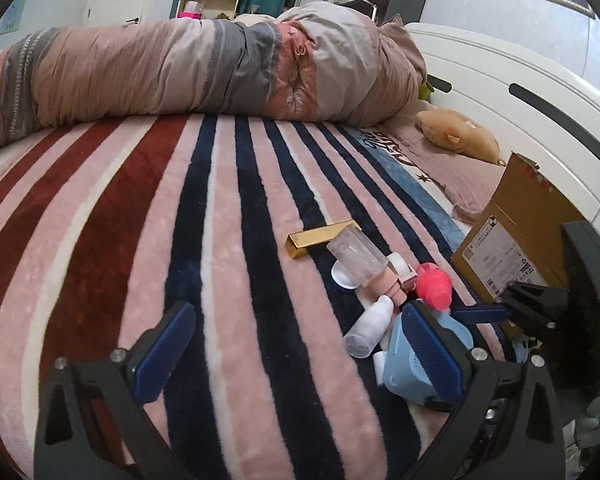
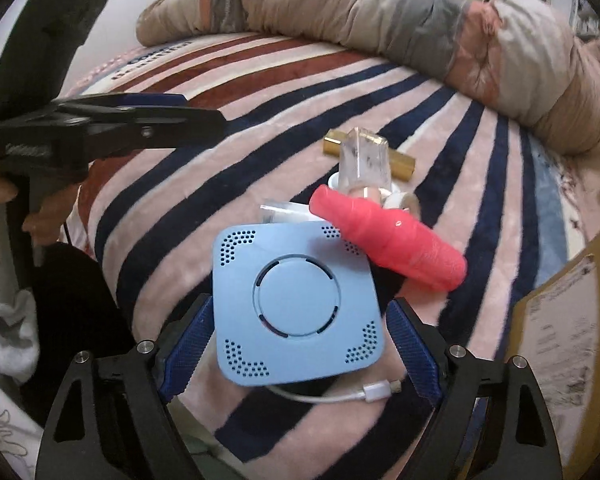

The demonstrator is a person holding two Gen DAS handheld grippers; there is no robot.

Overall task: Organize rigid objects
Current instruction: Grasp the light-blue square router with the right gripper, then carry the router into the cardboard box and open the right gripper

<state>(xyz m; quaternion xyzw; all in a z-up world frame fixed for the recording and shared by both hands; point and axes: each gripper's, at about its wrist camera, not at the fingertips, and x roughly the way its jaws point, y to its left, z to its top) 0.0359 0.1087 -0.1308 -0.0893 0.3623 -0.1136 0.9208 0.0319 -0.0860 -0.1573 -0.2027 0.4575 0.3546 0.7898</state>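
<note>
A heap of small objects lies on the striped blanket [image 1: 228, 240]. A light-blue square device [image 2: 296, 300] with vent holes lies flat between the fingers of my right gripper [image 2: 300, 342]. Its jaws stand open, with a thin gap at the right pad [image 2: 414, 348]. A pink bottle [image 2: 388, 240] leans on the device's far corner. Beyond it lie a clear bottle [image 2: 364, 160], a gold box [image 2: 400, 162] and a white tape roll [image 2: 404, 200]. My left gripper [image 1: 300, 344] hangs wide open over the blanket, holding nothing. A small white bottle [image 1: 370, 326] lies by its right finger.
An open cardboard box [image 1: 512, 240] stands right of the heap. A white cable [image 2: 340, 396] lies under the device. A rolled duvet [image 1: 180, 68] runs along the far side of the bed. A tan plush toy [image 1: 456, 136] sits near the white headboard [image 1: 520, 80].
</note>
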